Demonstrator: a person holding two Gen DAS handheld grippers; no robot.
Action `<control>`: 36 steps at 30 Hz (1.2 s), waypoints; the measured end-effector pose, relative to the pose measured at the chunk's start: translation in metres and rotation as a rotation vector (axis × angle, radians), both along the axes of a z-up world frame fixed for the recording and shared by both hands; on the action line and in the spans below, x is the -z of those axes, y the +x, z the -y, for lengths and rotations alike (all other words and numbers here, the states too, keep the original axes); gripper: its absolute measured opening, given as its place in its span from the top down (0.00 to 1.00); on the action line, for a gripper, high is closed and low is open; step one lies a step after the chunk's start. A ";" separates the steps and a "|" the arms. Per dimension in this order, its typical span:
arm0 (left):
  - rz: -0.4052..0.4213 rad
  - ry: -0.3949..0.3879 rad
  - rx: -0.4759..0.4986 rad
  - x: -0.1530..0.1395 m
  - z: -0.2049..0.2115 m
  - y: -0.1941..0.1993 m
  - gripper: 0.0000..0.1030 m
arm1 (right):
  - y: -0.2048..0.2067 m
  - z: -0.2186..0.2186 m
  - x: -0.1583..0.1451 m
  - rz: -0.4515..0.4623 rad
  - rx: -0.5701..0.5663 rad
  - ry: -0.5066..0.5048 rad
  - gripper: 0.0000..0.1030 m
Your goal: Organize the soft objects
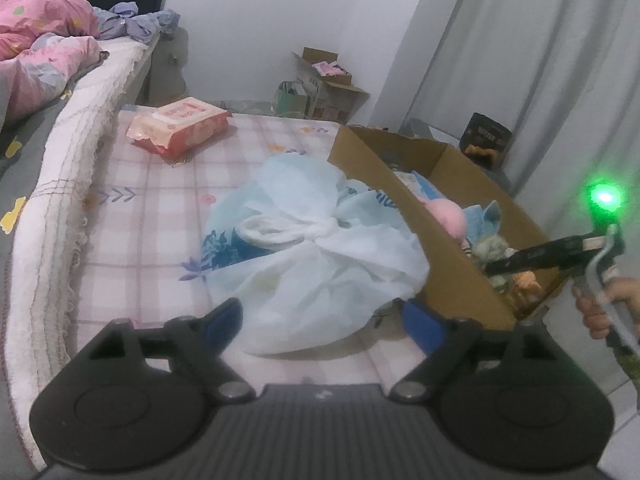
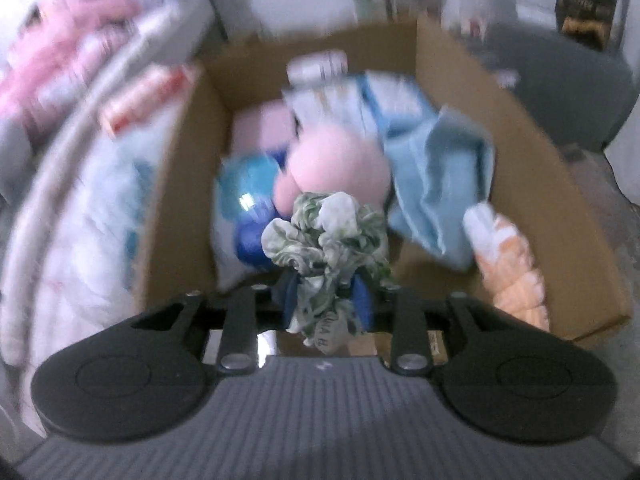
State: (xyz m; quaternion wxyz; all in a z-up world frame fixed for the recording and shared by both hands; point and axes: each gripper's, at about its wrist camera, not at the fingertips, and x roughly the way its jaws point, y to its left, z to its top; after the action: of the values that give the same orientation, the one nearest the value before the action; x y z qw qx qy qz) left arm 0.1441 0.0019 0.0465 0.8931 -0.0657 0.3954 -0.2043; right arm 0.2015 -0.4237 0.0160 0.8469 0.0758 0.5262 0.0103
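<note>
- Your right claw (image 2: 325,300) has a crumpled green-and-white cloth (image 2: 328,236) between its blue pads (image 2: 362,300); the pads stand close together with the cloth bunched in the narrow gap, and it looks pinched there.
- That cloth hangs above the open cardboard box (image 2: 568,216), near the box's closer end.
- In the box beyond the cloth you have a pink plush (image 2: 340,164), a light blue towel (image 2: 444,184) draped to the right of it, a blue packet (image 2: 248,200) to the left and a peach-and-white knitted piece (image 2: 512,272) against the right wall. The right view is blurred, so finer detail there cannot be told.
- Your left claw (image 1: 324,316) is spread wide and holds nothing; its blue pads (image 1: 422,322) stand on either side of the near edge of a big pale blue-and-white bundle of fabric (image 1: 312,248), with no contact that can be made out.
- The bundle lies on the checked mattress (image 1: 160,208), pressed up against the left wall of the box.
- From the left view, your right hand (image 1: 600,304) shows at the right edge on its tool, which reaches over the box.
- Farther up the mattress lies a red pack of wipes (image 1: 180,126), well apart from the bundle.
- A bed with pink bedding (image 1: 44,40) runs along the left side.
</note>
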 end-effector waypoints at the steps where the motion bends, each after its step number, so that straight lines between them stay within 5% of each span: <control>1: -0.001 -0.002 0.000 0.001 0.000 0.001 0.14 | -0.004 -0.004 0.014 -0.018 0.000 -0.014 0.63; 5: -0.004 -0.003 -0.006 0.002 -0.001 0.001 0.14 | 0.001 -0.009 0.022 -0.011 0.014 -0.044 0.52; 12: 0.012 0.012 -0.030 -0.006 0.003 -0.008 0.09 | -0.016 -0.006 -0.006 0.145 0.071 0.021 0.36; 16: 0.057 0.083 -0.048 -0.012 0.017 -0.017 0.00 | -0.045 -0.026 -0.031 0.259 0.070 0.065 0.19; 22: 0.147 0.174 -0.078 -0.025 0.037 -0.036 0.00 | -0.095 -0.065 -0.054 0.380 0.037 0.014 0.01; 36: 0.049 0.291 -0.238 -0.030 0.048 -0.046 0.00 | -0.138 -0.108 -0.046 0.358 -0.033 -0.053 0.01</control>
State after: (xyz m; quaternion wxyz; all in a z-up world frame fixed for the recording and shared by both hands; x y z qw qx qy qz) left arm 0.0980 -0.0464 0.0762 0.9204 0.0229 0.3883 -0.0396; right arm 0.0638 -0.3153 0.0620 0.9284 0.0421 0.3685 0.0236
